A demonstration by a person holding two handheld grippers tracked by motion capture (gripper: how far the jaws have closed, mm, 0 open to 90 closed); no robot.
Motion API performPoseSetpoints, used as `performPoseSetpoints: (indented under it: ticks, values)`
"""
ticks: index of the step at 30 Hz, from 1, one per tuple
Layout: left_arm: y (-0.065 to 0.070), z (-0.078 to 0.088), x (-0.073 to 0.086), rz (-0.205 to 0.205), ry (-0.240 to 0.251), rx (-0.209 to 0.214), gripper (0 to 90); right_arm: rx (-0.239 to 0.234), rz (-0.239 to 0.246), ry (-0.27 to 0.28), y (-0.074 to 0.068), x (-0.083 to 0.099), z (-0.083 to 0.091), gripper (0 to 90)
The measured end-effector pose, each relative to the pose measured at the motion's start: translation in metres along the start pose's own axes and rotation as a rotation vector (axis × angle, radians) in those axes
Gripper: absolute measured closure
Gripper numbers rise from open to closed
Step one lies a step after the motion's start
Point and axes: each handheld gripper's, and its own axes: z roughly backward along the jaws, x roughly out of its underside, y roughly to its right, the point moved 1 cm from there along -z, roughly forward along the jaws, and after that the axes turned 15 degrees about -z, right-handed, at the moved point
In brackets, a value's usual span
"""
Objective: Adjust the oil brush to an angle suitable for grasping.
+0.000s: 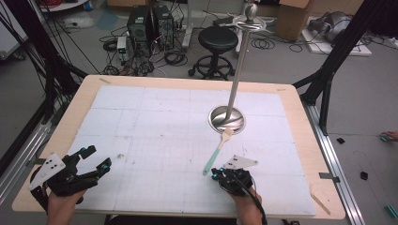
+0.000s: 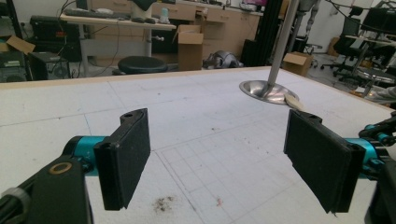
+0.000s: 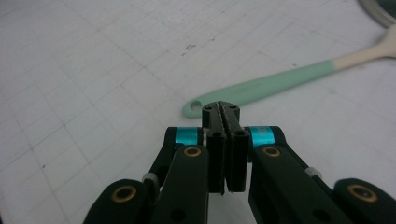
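Spatula (image 1: 217, 153) flat on desk (image 1: 141, 122), 12 o'clock of right gripper (image 1: 217, 173), head touching stand base (image 1: 227, 119). Likely light, stiff, slippery; grasp mid-handle. Right gripper jaws together, empty; left gripper (image 1: 99, 158) jaws apart.

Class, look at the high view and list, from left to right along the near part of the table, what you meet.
Left tool, jaws apart → mint-handled spatula → right tool, jaws shut on nothing → small wooden stick near the table's right edge.
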Motion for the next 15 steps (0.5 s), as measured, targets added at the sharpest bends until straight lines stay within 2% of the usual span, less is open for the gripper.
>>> performPoseSetpoints:
  ticks: [6,15]
  values:
    - [-0.001,0.002,0.0,0.007,0.007,-0.005,23.2,0.018,0.011,-0.041,-0.01,-0.006,-0.017,89.2]
    - [0.0,0.0,-0.001,0.008,0.007,0.001,23.4,0.018,0.003,-0.035,-0.013,-0.012,-0.027,89.1]
